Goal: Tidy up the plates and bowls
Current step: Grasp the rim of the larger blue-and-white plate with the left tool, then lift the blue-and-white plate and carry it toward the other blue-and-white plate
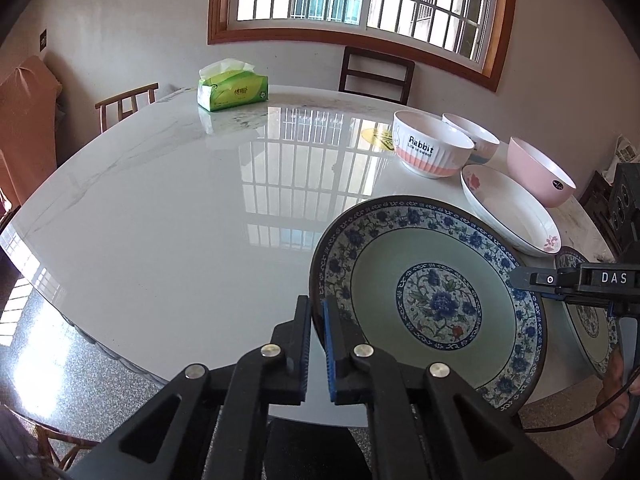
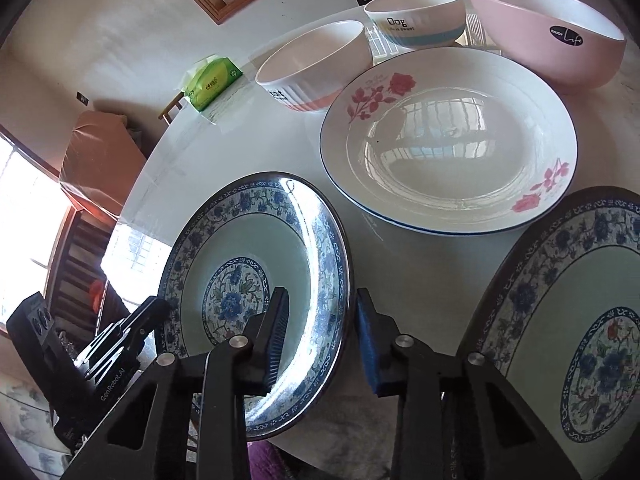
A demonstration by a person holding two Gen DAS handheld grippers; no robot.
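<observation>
Left gripper [image 1: 316, 344]: jaws drawn narrow, pads clamped on the left rim of the blue floral plate [image 1: 432, 304]. The rim passes between the two pads; the plate body extends to the right of the fingers and sits tilted at the near edge of the white marble table [image 1: 180, 208], partly overhanging it.

Right gripper [image 2: 320, 340]: jaws stand part-way apart and straddle the opposite rim of the same plate, one finger [image 2: 276, 332] over the plate's well, the other outside the rim. In the right wrist view a gap shows beside the outer pad, so whether the pads press on the rim I cannot tell. In the left wrist view its tip sits at the plate's right rim.

Neighbours: a second blue floral plate [image 2: 568, 320] just to the right, near the table edge. Beyond it, a white rose-pattern dish [image 2: 448, 140], then a Rabbit bowl [image 1: 432, 144], a Dog bowl [image 2: 416, 16] and a pink bowl [image 2: 548, 36], all close together on the right side.

Open room: the left and middle tabletop is bare up to a green tissue pack [image 1: 232, 90] at the far edge.
</observation>
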